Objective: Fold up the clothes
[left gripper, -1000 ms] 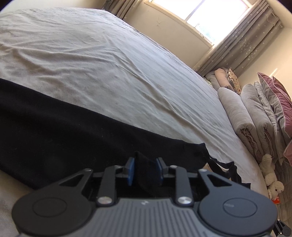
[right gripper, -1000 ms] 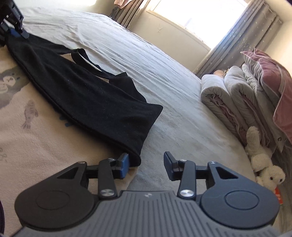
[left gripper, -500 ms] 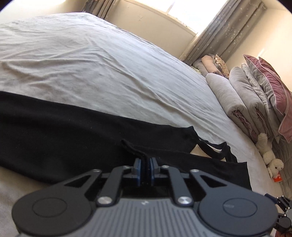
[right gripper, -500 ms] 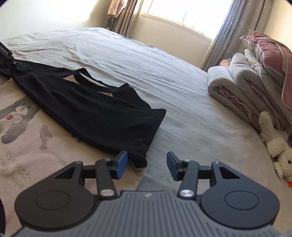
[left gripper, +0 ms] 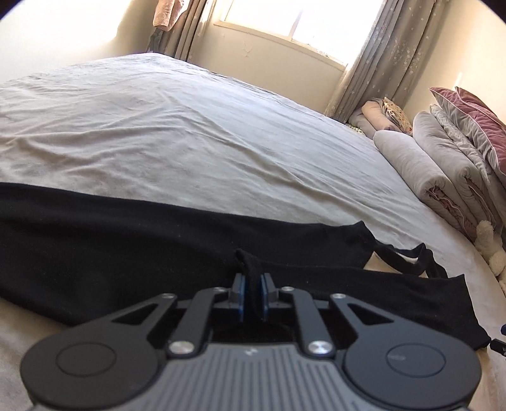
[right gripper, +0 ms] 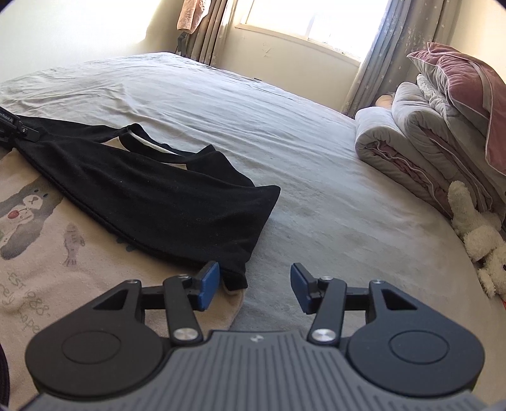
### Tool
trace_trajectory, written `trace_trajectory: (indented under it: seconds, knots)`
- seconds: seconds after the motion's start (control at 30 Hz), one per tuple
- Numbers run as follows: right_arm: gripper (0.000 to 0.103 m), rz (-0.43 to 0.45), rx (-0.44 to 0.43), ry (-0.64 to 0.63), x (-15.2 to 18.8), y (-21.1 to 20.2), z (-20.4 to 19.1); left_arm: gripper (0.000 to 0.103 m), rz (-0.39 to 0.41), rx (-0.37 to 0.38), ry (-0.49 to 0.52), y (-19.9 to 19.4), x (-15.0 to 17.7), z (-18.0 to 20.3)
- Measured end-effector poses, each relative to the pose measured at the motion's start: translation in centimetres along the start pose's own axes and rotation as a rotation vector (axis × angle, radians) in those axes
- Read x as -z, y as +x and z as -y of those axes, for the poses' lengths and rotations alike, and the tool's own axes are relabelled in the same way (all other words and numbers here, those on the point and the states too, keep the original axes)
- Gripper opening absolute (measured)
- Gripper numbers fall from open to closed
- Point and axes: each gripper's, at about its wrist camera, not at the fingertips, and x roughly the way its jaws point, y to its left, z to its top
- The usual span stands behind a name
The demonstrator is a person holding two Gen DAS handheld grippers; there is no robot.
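the black garment (left gripper: 132, 234) lies stretched out flat across the lower half of the left wrist view, from the left edge to the lower right, on a grey bed sheet (left gripper: 177, 132). the left gripper (left gripper: 252, 292) sits at bottom centre with its jaws closing; a bunched fold of the black cloth stands up between the blue pads (left gripper: 239, 294) and is pinched there, the pads nearly together.

in the right wrist view the same garment (right gripper: 164, 196) runs from the upper left edge down to the centre, its thin straps curling at the top, its lower corner ending just beside the left blue pad (right gripper: 208, 284) of the right gripper (right gripper: 254, 286). the jaws of that gripper are opening and stand well apart; the corner of the cloth lies at the left side of the gap, and the pads do not press on it. part of the garment lies on a beige blanket (right gripper: 38, 253) printed with a bear and fish in the lower left, the rest on the grey sheet.

at the right edge are rolled grey quilts (right gripper: 401, 148), a pink pillow (right gripper: 465, 85) stacked on them, and a white plush toy (right gripper: 477, 234) lower down. a bright window (right gripper: 300, 15) with curtains fills the top.
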Motion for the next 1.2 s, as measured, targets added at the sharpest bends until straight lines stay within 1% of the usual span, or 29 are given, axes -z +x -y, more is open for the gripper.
trace_trajectory:
  seconds: [0.03,0.07,0.1,0.13,0.23,0.3,0.33,0.4,0.47,0.6,0.8,0.97,1.07,1.1,1.17,1.2]
  knots:
    - [0.053,0.004,-0.005,0.008,-0.1,0.0,0.1,0.02,0.023,-0.015,-0.004,-0.4,-0.2,0.0]
    - [0.053,0.008,-0.011,0.019,-0.2,-0.1,0.2,0.021,0.046,-0.025,-0.008,-0.9,-0.4,0.0]
    - [0.053,0.014,-0.017,0.033,-0.3,-0.1,0.4,0.021,0.066,-0.017,-0.017,-1.3,-0.6,0.0]
    - [0.053,0.022,-0.024,0.053,-0.5,-0.1,0.6,0.021,0.083,-0.004,-0.024,-1.7,-0.8,-0.1]
    - [0.053,0.046,-0.044,0.127,-1.5,0.3,1.1,0.021,0.113,0.079,-0.022,-2.3,-0.8,0.5]
    - [0.053,0.062,-0.056,0.182,-2.2,0.7,1.5,0.022,0.097,0.128,0.01,-1.9,-0.3,1.3]
    - [0.053,0.068,-0.063,0.199,-2.6,1.1,1.4,0.022,0.081,0.14,0.033,-1.5,0.1,1.7]
    - [0.053,0.08,-0.076,0.21,-3.4,1.9,1.0,0.022,0.046,0.136,0.078,-0.6,1.1,2.2]
    - [0.053,0.077,-0.094,0.196,-4.1,2.9,0.3,0.022,0.017,0.13,0.112,0.1,1.9,2.2]
    - [0.053,0.037,-0.109,0.152,-5.1,5.7,-0.6,0.022,0.015,0.153,0.105,0.3,2.4,1.4]
    - [0.052,-0.033,-0.105,0.142,-5.7,9.9,-0.3,0.022,0.016,0.183,0.07,0.4,2.6,0.7]
    - [0.051,-0.05,-0.076,0.204,-6.2,12.3,1.4,0.022,0.017,0.199,0.046,0.4,2.7,0.3]
    - [0.051,-0.057,-0.067,0.253,-6.4,12.7,2.3,0.023,0.015,0.193,0.047,0.2,2.6,0.4]
    - [0.051,-0.058,-0.059,0.259,-6.6,12.3,2.3,0.024,0.009,0.191,0.042,0.2,2.5,0.5]
    - [0.051,-0.053,-0.055,0.271,-6.8,11.3,2.4,0.031,-0.004,0.187,0.029,0.0,2.3,0.8]
    - [0.051,-0.047,-0.06,0.276,-6.9,10.6,2.5,0.037,-0.012,0.185,0.014,-0.1,2.1,1.0]
